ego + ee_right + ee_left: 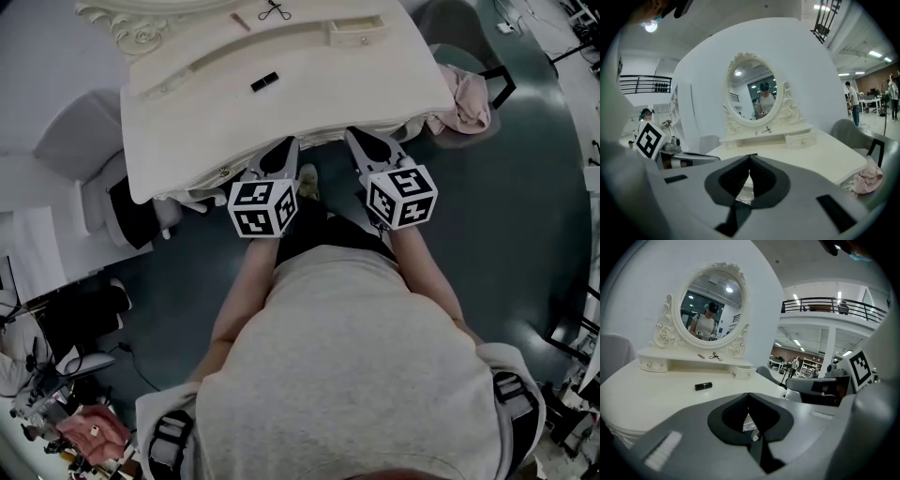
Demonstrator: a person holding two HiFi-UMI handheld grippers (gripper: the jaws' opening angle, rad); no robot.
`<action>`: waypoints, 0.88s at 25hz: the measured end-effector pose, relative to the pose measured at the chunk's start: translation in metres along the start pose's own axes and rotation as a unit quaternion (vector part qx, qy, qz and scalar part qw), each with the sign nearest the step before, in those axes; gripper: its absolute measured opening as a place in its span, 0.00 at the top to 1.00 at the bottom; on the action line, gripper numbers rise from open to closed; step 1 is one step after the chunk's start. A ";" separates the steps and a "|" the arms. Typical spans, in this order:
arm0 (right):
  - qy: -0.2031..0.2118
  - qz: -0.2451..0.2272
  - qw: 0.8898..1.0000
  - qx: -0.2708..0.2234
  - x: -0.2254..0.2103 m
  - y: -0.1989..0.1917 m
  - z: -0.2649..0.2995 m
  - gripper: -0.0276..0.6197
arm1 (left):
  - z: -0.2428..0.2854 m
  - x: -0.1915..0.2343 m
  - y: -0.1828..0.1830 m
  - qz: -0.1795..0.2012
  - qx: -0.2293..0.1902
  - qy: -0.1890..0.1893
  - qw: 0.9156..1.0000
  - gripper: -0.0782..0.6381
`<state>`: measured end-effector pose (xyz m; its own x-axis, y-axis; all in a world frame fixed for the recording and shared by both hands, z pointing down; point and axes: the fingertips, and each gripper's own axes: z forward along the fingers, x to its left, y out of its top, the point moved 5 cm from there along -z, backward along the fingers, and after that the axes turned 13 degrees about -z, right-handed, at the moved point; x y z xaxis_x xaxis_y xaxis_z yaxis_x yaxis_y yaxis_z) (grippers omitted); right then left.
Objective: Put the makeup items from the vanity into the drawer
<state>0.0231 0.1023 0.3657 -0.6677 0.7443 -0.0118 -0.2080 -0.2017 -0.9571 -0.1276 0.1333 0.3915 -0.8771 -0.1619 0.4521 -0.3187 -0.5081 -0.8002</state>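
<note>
A black lipstick tube lies on the white vanity top. On the raised shelf under the oval mirror lie a black eyelash curler and a thin pinkish pencil. A small drawer sits at the shelf's right end, slightly pulled out. My left gripper and right gripper hover side by side at the vanity's near edge. Both are shut and hold nothing.
A chair with a pink cloth on it stands right of the vanity. A grey seat stands at its left. A drawer knob shows on the vanity's front, just left of my left gripper.
</note>
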 end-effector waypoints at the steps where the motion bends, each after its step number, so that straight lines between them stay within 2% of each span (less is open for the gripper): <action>1: -0.001 0.002 1.000 0.000 -0.002 0.000 0.002 0.95 | 0.002 0.002 0.001 -0.002 0.000 0.001 1.000 0.88; 11: -0.012 0.018 1.000 0.011 -0.027 -0.004 0.033 0.95 | 0.039 0.034 0.019 -0.003 0.005 0.005 1.000 0.88; 16: -0.013 0.015 1.000 0.022 -0.043 0.003 0.060 0.95 | 0.060 0.052 0.039 -0.009 0.003 -0.002 1.000 0.88; 22: -0.012 0.009 1.000 0.026 -0.063 0.017 0.099 0.95 | 0.088 0.078 0.070 0.003 0.000 0.004 1.000 0.88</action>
<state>-0.0097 -0.0110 0.3788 -0.6887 0.7247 -0.0218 -0.2323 -0.2491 -0.9402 -0.1862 0.0104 0.4055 -0.8814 -0.1583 0.4450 -0.3144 -0.5065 -0.8029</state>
